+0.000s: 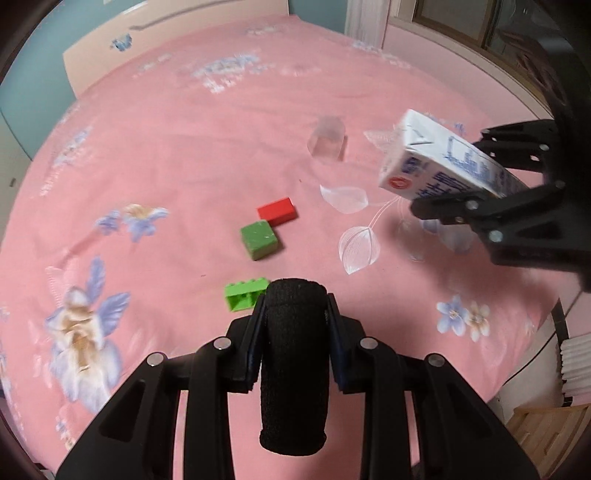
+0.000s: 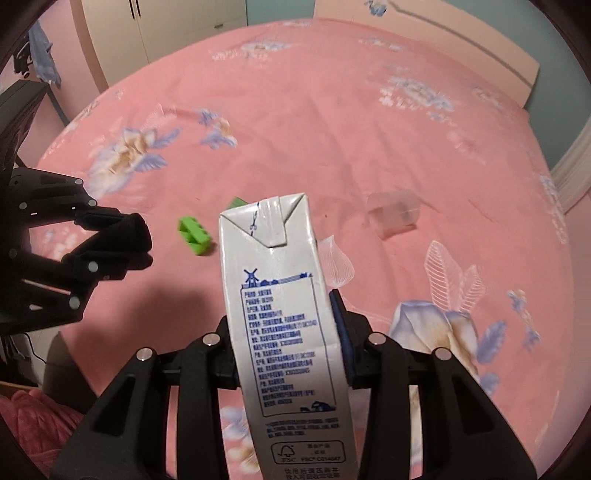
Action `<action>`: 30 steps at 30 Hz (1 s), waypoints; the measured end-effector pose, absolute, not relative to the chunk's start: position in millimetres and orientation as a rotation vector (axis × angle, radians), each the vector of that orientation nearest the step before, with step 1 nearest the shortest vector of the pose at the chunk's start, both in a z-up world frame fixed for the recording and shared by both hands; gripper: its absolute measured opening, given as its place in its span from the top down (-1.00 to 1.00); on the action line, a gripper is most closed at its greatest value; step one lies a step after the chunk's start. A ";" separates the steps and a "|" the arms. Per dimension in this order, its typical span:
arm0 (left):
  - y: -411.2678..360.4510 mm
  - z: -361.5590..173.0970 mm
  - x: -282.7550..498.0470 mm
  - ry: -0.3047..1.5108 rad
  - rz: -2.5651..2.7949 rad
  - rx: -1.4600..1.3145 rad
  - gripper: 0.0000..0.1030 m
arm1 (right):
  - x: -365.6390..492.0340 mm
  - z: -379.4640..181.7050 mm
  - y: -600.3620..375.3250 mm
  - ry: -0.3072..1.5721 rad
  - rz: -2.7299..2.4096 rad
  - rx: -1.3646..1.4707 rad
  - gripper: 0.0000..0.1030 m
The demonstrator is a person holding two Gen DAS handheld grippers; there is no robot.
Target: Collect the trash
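Observation:
My left gripper [image 1: 294, 321] is shut on a black foam tube [image 1: 293, 365] and holds it above the pink bed; it also shows at the left of the right wrist view [image 2: 138, 242]. My right gripper [image 2: 286, 332] is shut on a white milk carton [image 2: 284, 332] with blue print, held off the bed; the carton also shows at the right of the left wrist view [image 1: 447, 162]. A clear plastic cup [image 1: 327, 144] lies on its side mid-bed and also shows in the right wrist view [image 2: 393, 218].
On the pink flowered sheet [image 1: 184, 166] lie a red brick [image 1: 277, 210], a dark green block [image 1: 258, 240] and a light green brick [image 1: 243, 297], the latter also in the right wrist view [image 2: 194, 234]. A headboard [image 1: 107, 44] stands at the far edge. White wardrobe doors [image 2: 166, 29] stand beyond.

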State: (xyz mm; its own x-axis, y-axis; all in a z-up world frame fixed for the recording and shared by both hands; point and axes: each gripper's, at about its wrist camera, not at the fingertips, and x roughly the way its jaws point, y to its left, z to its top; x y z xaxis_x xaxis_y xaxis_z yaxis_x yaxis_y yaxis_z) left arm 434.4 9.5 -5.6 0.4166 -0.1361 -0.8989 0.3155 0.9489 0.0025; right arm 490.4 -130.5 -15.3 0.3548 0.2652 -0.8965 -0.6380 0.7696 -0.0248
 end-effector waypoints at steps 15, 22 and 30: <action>14.6 90.3 333.5 0.911 -0.191 0.254 0.37 | 366.6 88.9 -134.1 0.893 0.577 -0.384 0.24; 16.5 116.8 291.1 0.855 -0.171 0.275 0.36 | 319.0 113.0 -137.0 0.855 0.569 -0.375 0.24; 20.4 132.7 255.5 0.816 -0.152 0.295 0.36 | 283.2 123.6 -137.7 0.833 0.571 -0.365 0.24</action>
